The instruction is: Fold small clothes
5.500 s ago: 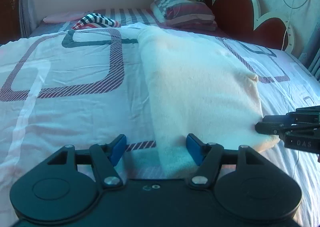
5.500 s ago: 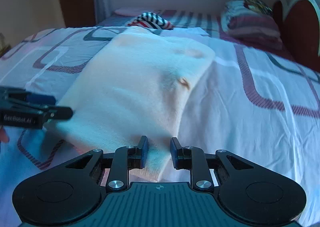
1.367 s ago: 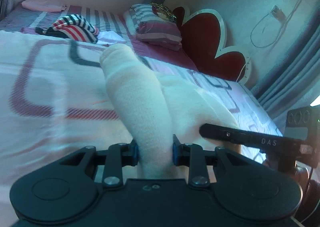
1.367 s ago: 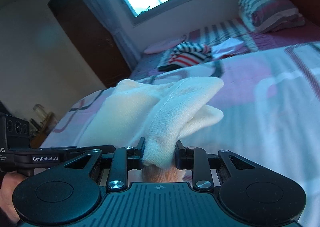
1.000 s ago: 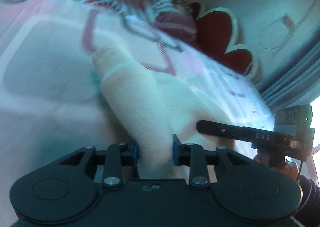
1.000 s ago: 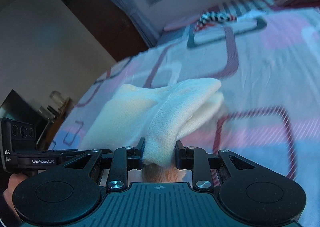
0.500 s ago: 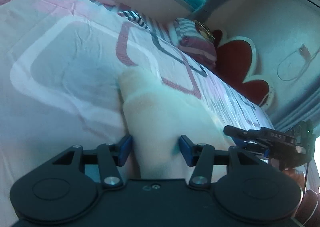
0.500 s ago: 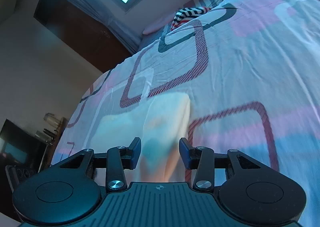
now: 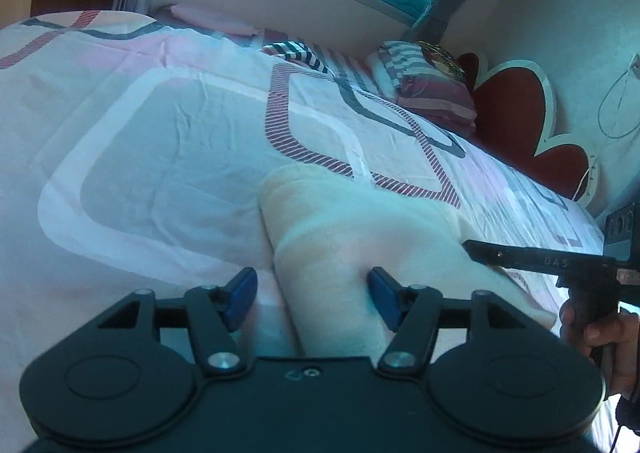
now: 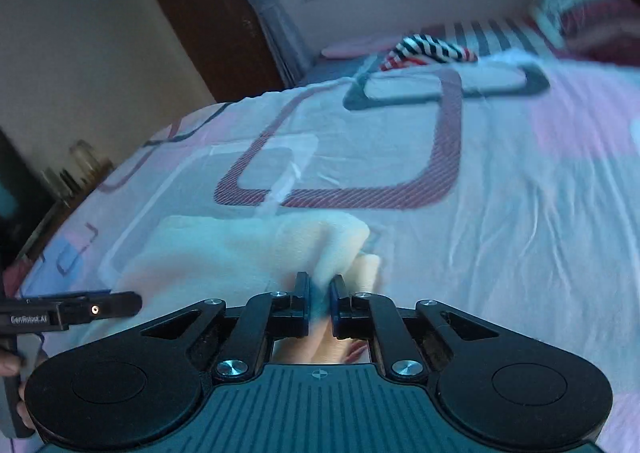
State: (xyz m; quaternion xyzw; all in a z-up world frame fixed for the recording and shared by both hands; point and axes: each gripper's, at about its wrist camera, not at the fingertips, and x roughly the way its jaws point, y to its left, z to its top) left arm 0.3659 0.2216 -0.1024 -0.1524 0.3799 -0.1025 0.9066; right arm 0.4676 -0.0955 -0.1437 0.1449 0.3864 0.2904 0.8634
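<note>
Cream garment (image 9: 360,229) lies folded on the bed (image 9: 160,157); my left tongs (image 9: 312,295) have just spread wide, released around its near edge, while my right tongs (image 10: 319,303) have just clenched on its corner

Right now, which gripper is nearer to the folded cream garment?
Right. The right gripper has just been closing and pinches the cream garment at its edge; the left gripper has just been opening, pads straddling it.

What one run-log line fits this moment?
left tool: open, just released | right tool: closing on cream garment | bed
</note>
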